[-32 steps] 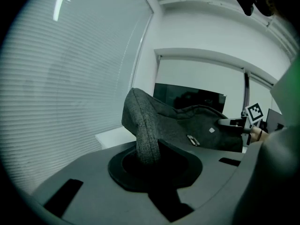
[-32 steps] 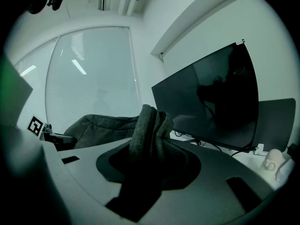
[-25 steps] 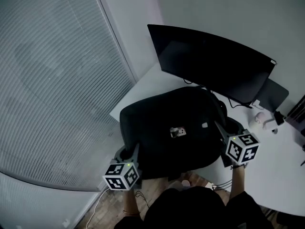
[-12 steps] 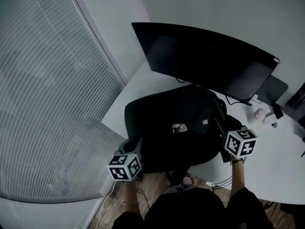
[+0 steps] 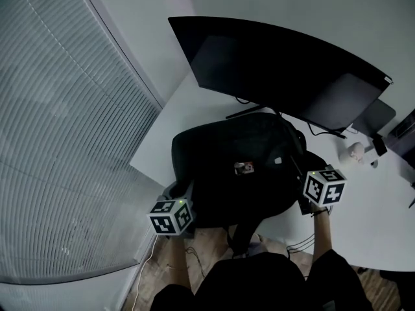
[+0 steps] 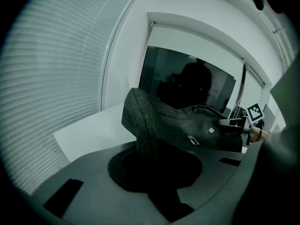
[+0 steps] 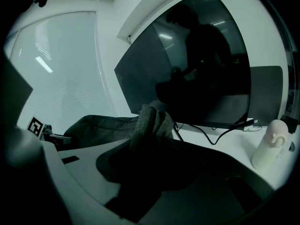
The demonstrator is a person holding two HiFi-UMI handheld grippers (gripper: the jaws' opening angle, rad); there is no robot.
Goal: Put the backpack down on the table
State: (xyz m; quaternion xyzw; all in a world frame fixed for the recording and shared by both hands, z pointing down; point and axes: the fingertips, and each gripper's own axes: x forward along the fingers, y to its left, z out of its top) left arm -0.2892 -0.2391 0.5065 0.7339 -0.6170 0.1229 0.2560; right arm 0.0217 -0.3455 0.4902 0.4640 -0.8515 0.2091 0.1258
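Observation:
A dark grey backpack [image 5: 233, 173] lies flat over the corner of the white table [image 5: 188, 112], in front of the monitor. Its near edge juts past the table's edge and a strap [image 5: 238, 235] hangs down there. My left gripper [image 5: 182, 192] is shut on a fold of fabric at the backpack's [image 6: 187, 125] near left corner. My right gripper [image 5: 296, 166] is shut on a bunched fold [image 7: 150, 121] at its right side. In the left gripper view, the right gripper [image 6: 233, 123] shows across the bag. Whether the bag's underside rests on the table is hidden.
A wide dark monitor [image 5: 279, 70] stands just behind the backpack, with cables [image 5: 324, 135] at its foot. A small white bottle [image 5: 355, 151] stands at the right. Window blinds [image 5: 65, 141] fill the left, and wooden floor [image 5: 207, 248] shows below the table edge.
Both grippers have sunk and moved toward the monitor, carrying the backpack along. More of the bag now lies over the table, closer to the screen.

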